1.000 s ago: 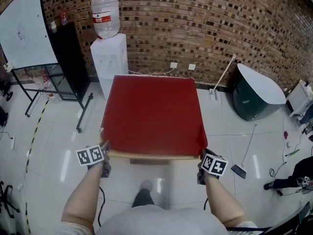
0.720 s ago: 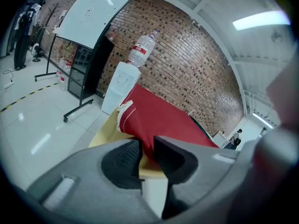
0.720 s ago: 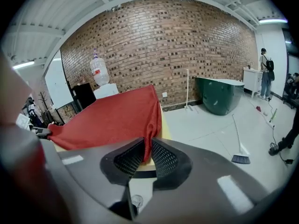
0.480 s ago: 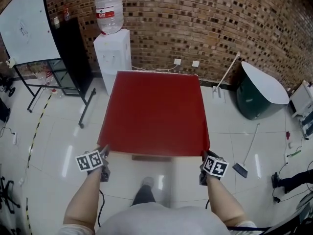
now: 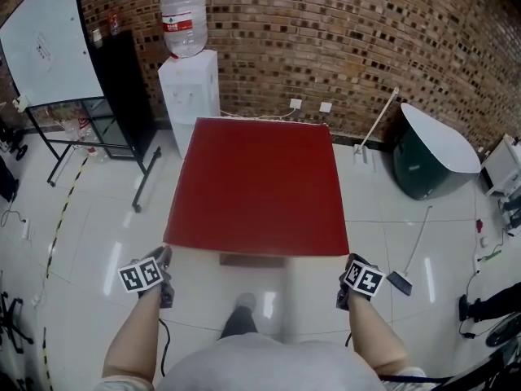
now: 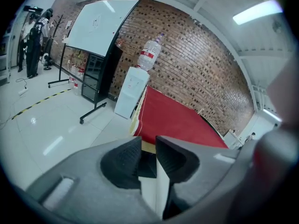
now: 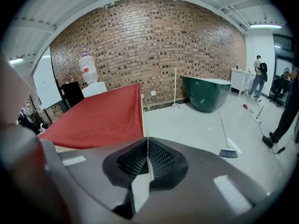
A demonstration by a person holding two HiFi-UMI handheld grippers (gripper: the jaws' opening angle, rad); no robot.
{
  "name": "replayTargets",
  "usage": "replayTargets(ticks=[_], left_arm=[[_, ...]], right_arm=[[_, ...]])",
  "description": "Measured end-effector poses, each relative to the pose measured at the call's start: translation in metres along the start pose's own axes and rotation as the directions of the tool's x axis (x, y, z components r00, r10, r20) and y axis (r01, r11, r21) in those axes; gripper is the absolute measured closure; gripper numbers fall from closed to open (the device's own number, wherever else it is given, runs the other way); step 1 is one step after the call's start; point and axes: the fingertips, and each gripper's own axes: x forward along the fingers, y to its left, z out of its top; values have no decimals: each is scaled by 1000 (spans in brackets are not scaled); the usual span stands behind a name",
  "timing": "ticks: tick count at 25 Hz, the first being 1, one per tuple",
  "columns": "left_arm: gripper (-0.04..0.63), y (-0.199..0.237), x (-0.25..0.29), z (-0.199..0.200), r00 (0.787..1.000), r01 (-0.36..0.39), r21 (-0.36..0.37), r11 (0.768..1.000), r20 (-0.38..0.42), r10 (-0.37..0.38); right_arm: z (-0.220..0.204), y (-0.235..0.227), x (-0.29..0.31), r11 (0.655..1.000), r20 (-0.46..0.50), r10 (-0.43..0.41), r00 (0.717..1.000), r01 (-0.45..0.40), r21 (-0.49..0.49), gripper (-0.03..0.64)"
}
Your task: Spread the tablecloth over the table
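Jaws of the left gripper [image 6: 147,143] stand a narrow gap apart with nothing between them; those of the right gripper [image 7: 147,143] are pressed together, also on nothing. In the head view both grippers hover over the white floor [image 5: 89,218] on the near side of the table, the left gripper [image 5: 165,257] just off the cloth's near left corner and the right gripper [image 5: 351,261] just off its near right corner, neither touching it. The red cloth [image 5: 259,187] lies flat and smooth over the tabletop, covering it from the far edge by the brick wall [image 5: 342,39] to the near edge. In the left gripper view a pale strip of the tabletop [image 6: 136,121] shows along the cloth's left side. A water dispenser [image 5: 189,88] stands just beyond the far left corner, a whiteboard [image 5: 41,43] further left. A green tub [image 5: 431,161] and a broom [image 5: 407,259] sit to the right, well apart from the table.
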Motion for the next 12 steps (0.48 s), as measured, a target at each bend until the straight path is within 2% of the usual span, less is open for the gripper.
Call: replayTargets(ticks=[3,7,10,12], left_arm=[[508,-2,-5,-3,1000,25,-20,999,7,-25],[594,-28,-7,-3,997,78,2,997,13,-78],[594,-75,-6,-10,980,201,50,978,-7,-201],[594,-114,-9,-19,956,292,98,951,-35,-290]], right_arm=[[-1,-11,-9,1000,8,-21,1000,21,9,615],[7,-12,-27,1000,26,3,1000,-3,-15,615],[13,2,-45,995,26,84,996,-82,-48,617],[14,22,-60,981,4,175,985,-174,-84,617]])
